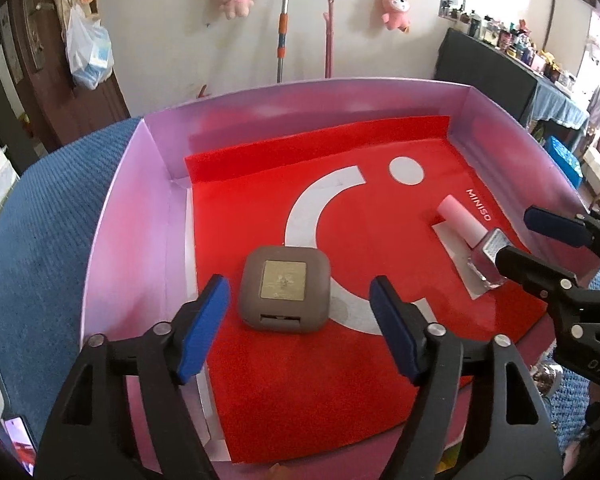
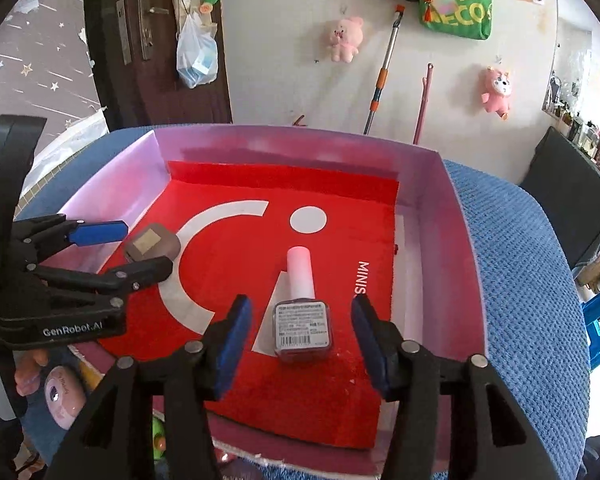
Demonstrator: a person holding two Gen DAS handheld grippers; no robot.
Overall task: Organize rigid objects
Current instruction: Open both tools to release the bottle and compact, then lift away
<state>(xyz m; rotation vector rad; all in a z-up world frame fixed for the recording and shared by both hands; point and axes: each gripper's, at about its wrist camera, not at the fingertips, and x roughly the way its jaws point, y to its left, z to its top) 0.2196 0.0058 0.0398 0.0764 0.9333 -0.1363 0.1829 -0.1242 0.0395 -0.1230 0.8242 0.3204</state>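
Nearest the left wrist camera, the left gripper [image 1: 300, 312] has its two blue-padded fingers spread wide on either side of a brown rounded-square case [image 1: 286, 294]. The pads stand clear of the case and hold nothing. The case lies flat on a red sheet [image 1: 300, 380] printed with a white curved shape and a white dot.

Nearest the right wrist camera, the right gripper [image 2: 300, 336] is also parted, one pad on each side of a nail polish bottle [image 2: 303, 318], with a gap on both sides, so nothing is gripped. The bottle lies on its side on the red sheet, its labelled base towards the camera and its pale pink cap pointing away.

The red sheet lines the floor of a shallow box [image 1: 112, 216] with pale lilac walls. The case lies towards the box's left side, the bottle towards its right, well apart. The box rests on a blue textured cloth [image 2: 520, 280]. Beyond it, two pink plush toys [image 2: 342, 38] hang on a pale wall.
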